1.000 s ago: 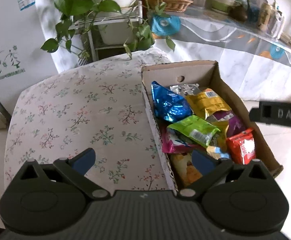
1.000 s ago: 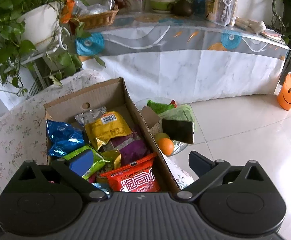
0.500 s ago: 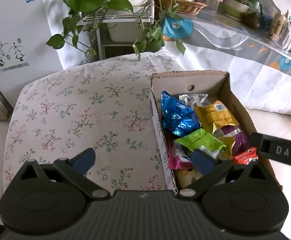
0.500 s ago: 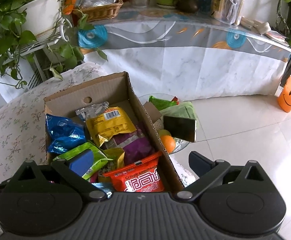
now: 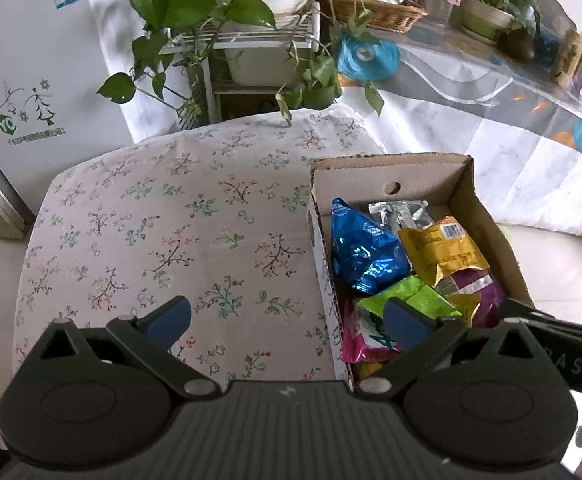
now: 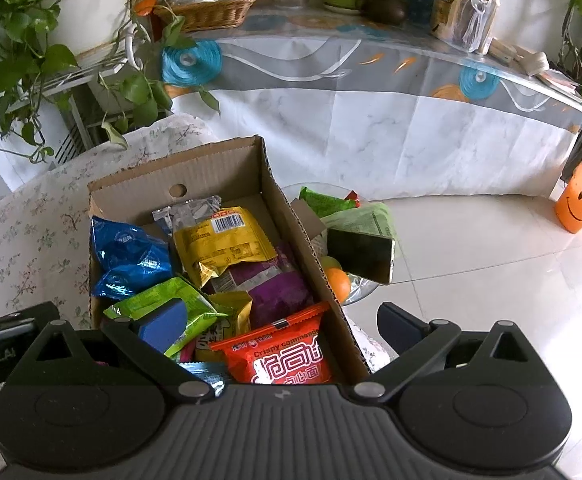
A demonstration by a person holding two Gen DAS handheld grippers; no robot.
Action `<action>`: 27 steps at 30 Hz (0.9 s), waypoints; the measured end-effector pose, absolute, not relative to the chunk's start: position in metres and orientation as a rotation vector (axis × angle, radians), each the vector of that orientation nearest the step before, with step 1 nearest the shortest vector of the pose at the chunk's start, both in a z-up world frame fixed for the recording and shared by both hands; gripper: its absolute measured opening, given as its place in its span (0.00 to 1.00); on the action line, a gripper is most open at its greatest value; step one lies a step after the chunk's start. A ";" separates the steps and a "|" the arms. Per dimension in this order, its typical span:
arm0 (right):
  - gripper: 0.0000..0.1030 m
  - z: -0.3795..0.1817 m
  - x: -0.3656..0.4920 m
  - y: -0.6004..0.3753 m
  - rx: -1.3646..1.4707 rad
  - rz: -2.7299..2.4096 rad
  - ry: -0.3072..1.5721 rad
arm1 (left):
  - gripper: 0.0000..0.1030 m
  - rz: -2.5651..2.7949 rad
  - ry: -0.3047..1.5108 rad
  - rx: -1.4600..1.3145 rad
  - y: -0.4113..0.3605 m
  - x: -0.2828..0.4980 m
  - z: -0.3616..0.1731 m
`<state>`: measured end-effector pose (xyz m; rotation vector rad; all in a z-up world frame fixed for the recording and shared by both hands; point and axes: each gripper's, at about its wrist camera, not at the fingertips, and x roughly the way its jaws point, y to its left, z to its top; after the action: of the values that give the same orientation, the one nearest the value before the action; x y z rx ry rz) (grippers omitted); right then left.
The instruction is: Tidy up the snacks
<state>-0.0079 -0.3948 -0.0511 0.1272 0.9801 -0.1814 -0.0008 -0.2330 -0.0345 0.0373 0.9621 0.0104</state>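
Observation:
A cardboard box (image 5: pixel 387 172) (image 6: pixel 219 168) sits at the right end of a floral-cloth table (image 5: pixel 171 232) and holds several snack packs: a blue foil bag (image 5: pixel 365 250) (image 6: pixel 129 256), a yellow pack (image 5: pixel 443 250) (image 6: pixel 221 244), a green pack (image 5: pixel 407 296) (image 6: pixel 159 300), a purple pack (image 6: pixel 279 288) and a red noodle pack (image 6: pixel 287 356). My left gripper (image 5: pixel 287 318) hovers open over the box's left wall, holding nothing. My right gripper (image 6: pixel 281 326) hangs open above the near end of the box, also with nothing in it.
Right of the box, lower down, a glass bowl (image 6: pixel 363 288) holds an orange (image 6: pixel 337 282), a dark phone-like slab (image 6: pixel 361 254) and green packets. A long covered table (image 6: pixel 371 92), a plant rack (image 5: pixel 243 40) and a white fridge (image 5: pixel 19 80) stand behind. An orange smiley cup (image 6: pixel 581 202) is on the floor.
Both grippers have drawn back and up from the box, so more of the table and box shows. Both stay open. The snacks have not moved.

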 end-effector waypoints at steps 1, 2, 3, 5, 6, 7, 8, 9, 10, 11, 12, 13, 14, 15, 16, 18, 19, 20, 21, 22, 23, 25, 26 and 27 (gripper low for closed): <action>1.00 -0.051 -0.008 -0.394 0.126 -0.185 0.983 | 0.99 0.010 0.966 0.041 -0.234 0.000 -0.035; 1.00 -0.052 -0.007 -0.394 0.122 -0.187 0.986 | 0.99 0.010 0.971 0.046 -0.234 0.001 -0.035; 1.00 -0.052 -0.007 -0.394 0.117 -0.189 0.990 | 0.99 0.010 0.975 0.049 -0.235 0.001 -0.036; 1.00 -0.054 -0.006 -0.394 0.116 -0.192 1.000 | 0.99 0.010 0.983 0.053 -0.235 0.002 -0.037; 1.00 -0.054 -0.005 -0.394 0.117 -0.193 1.006 | 0.99 0.008 0.989 0.057 -0.235 0.003 -0.038; 1.00 -0.055 -0.005 -0.394 0.116 -0.193 1.012 | 0.99 0.005 0.995 0.063 -0.236 0.004 -0.038; 1.00 -0.056 -0.004 -0.394 0.111 -0.194 1.018 | 0.99 0.002 1.000 0.071 -0.237 0.005 -0.039; 1.00 -0.056 -0.004 -0.393 0.103 -0.196 1.020 | 0.99 0.000 1.001 0.077 -0.237 0.005 -0.039; 1.00 -0.056 -0.004 -0.393 0.098 -0.197 1.019 | 0.99 0.000 1.002 0.084 -0.238 0.005 -0.040; 1.00 -0.056 -0.004 -0.393 0.094 -0.199 1.019 | 0.99 -0.001 1.002 0.091 -0.239 0.005 -0.040; 1.00 -0.056 -0.003 -0.393 0.093 -0.200 1.021 | 0.99 -0.001 1.003 0.096 -0.239 0.006 -0.040; 1.00 -0.056 -0.003 -0.393 0.093 -0.201 1.024 | 0.99 -0.002 1.003 0.100 -0.240 0.006 -0.040; 1.00 -0.056 -0.003 -0.393 0.095 -0.201 1.026 | 0.99 -0.003 1.003 0.102 -0.240 0.007 -0.040; 1.00 -0.056 -0.003 -0.393 0.095 -0.202 1.027 | 0.99 -0.004 1.002 0.104 -0.240 0.007 -0.040; 1.00 -0.056 -0.002 -0.393 0.095 -0.203 1.027 | 0.99 -0.003 1.001 0.105 -0.241 0.007 -0.040; 1.00 -0.056 -0.002 -0.393 0.092 -0.203 1.028 | 0.99 -0.004 1.000 0.112 -0.242 0.008 -0.039; 1.00 -0.056 -0.002 -0.393 0.088 -0.204 1.029 | 0.98 -0.006 1.001 0.115 -0.242 0.008 -0.039; 1.00 -0.056 -0.002 -0.393 0.084 -0.206 1.030 | 0.98 -0.008 1.003 0.116 -0.243 0.008 -0.040; 1.00 -0.056 -0.002 -0.393 0.082 -0.208 1.030 | 0.98 -0.011 1.004 0.117 -0.243 0.009 -0.040; 1.00 -0.056 -0.001 -0.393 0.079 -0.209 1.031 | 0.98 -0.014 1.005 0.116 -0.243 0.009 -0.040; 1.00 -0.056 -0.001 -0.392 0.078 -0.210 1.031 | 0.98 -0.018 1.005 0.116 -0.243 0.009 -0.040; 1.00 -0.056 -0.001 -0.392 0.078 -0.211 1.031 | 0.98 -0.020 1.006 0.116 -0.242 0.009 -0.040; 1.00 -0.056 -0.001 -0.392 0.079 -0.211 1.032 | 0.98 -0.021 1.006 0.119 -0.242 0.009 -0.040; 1.00 -0.056 -0.001 -0.392 0.079 -0.211 1.033 | 0.98 -0.023 1.006 0.121 -0.242 0.010 -0.040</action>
<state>-0.0011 -0.3921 -0.0562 0.0786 1.0327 -0.2110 0.0098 -0.2422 -0.0400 0.1207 1.0064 -0.0225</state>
